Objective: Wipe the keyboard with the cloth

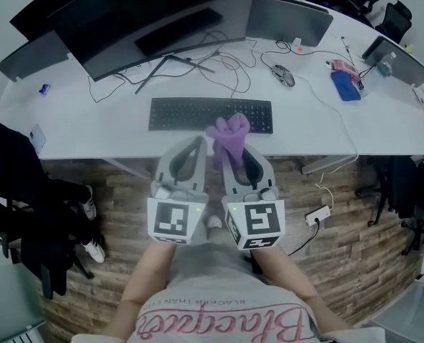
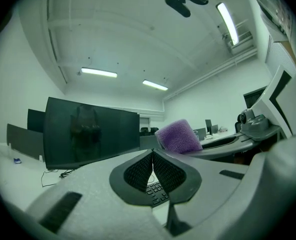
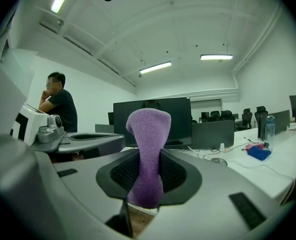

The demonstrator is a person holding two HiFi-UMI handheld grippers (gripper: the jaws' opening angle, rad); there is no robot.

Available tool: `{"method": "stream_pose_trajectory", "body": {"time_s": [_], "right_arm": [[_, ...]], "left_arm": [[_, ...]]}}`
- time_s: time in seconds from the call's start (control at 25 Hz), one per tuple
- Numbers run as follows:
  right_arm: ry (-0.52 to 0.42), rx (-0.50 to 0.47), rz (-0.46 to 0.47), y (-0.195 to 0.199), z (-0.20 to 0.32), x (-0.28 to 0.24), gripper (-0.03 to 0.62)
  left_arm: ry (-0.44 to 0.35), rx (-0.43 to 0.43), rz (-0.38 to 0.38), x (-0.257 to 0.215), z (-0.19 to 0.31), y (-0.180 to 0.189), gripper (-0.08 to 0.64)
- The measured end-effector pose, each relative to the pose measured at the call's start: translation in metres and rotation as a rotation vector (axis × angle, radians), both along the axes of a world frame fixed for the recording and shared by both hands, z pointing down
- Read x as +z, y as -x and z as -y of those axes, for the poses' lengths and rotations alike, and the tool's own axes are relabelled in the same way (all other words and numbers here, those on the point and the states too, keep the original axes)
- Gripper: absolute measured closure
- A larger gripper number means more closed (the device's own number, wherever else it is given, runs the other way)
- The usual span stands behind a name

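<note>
The keyboard (image 1: pixel 210 114), flat, black and rectangular, lies on the white desk (image 1: pixel 83 131) just ahead of both grippers. The fuzzy purple cloth (image 1: pixel 229 136) stands bunched upright, pinched between the right gripper's (image 3: pixel 147 176) ribbed dark pads. The left gripper (image 2: pixel 151 159), beside it, is closed on nothing.

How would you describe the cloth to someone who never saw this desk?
On the long white desk, find the black keyboard before the big monitor. Near its front edge, the right gripper holds the cloth in its jaws; it is the only purple, fuzzy thing there.
</note>
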State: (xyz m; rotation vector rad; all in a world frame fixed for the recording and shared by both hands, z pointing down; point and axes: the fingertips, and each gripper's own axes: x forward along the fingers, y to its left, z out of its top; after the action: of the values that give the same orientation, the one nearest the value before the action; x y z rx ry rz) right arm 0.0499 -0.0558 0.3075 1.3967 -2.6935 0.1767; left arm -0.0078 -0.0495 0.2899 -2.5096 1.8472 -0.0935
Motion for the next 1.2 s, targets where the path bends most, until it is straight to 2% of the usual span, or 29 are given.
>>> {"method": "stream_pose_trajectory", "body": {"time_s": [0.36,0.72,0.96,1.2], "right_arm": [[0.009,-0.068,-0.001,0.028,0.024,0.006,0.505],[0.025,-0.161,-0.047,0.087,0.067,0.017,0.505],[0.109,-0.212,-0.036,0.144,0.103,0.040,0.505],[0.210,-0.243,-0.036,0.201,0.143,0.078,0.504]], "left_arm": [[0.006,-0.044,0.021,0.010,0.022,0.027,0.554],[0.047,-0.095,0.009,0.029,0.062,0.081,0.554],[0.108,-0.129,-0.008,0.052,0.098,0.129,0.554],[0.179,-0.192,-0.018,0.086,0.129,0.193,0.554]]}}
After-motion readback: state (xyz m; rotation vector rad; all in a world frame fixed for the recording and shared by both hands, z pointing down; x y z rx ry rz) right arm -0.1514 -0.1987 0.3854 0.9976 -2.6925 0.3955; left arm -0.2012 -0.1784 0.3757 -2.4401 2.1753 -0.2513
